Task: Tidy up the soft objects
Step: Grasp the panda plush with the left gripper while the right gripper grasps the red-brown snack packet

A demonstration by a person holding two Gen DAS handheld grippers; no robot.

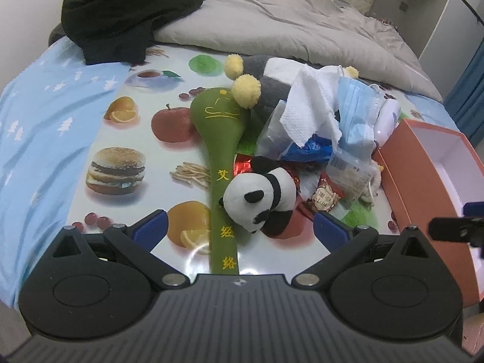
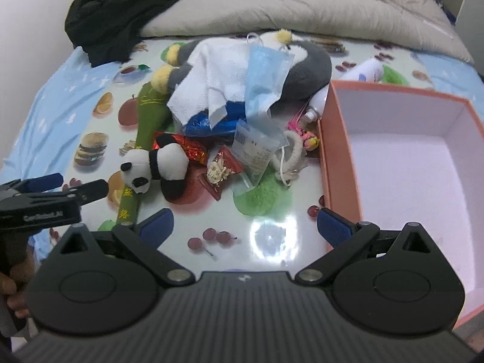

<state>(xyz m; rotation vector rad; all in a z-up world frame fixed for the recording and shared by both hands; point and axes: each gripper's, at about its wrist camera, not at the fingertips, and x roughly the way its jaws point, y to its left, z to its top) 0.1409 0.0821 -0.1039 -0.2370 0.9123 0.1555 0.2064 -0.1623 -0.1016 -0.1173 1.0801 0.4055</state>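
A small panda plush (image 1: pixel 261 195) (image 2: pixel 157 166) lies on a long green padded stick (image 1: pixel 219 139) (image 2: pixel 145 115) on the food-print mat. Behind it a grey plush with yellow paws (image 1: pixel 257 87) (image 2: pixel 305 66) lies under a white towel (image 1: pixel 305 103) (image 2: pixel 217 81) and a blue face mask (image 1: pixel 360 109) (image 2: pixel 266 72). My left gripper (image 1: pixel 240 228) is open, its jaws wide on either side of the panda, just short of it; it also shows at the left of the right wrist view (image 2: pixel 69 186). My right gripper (image 2: pixel 245 225) is open and empty over bare mat.
An orange box (image 1: pixel 423 163) (image 2: pixel 335 139), white inside, stands at the right. Snack packets (image 2: pixel 222 171), a blue bag (image 2: pixel 211 124), a white fluffy band (image 2: pixel 295 151) and a white bottle (image 2: pixel 360 72) litter the mat. A black garment (image 1: pixel 127 12) and a grey duvet (image 2: pixel 302 3) lie behind.
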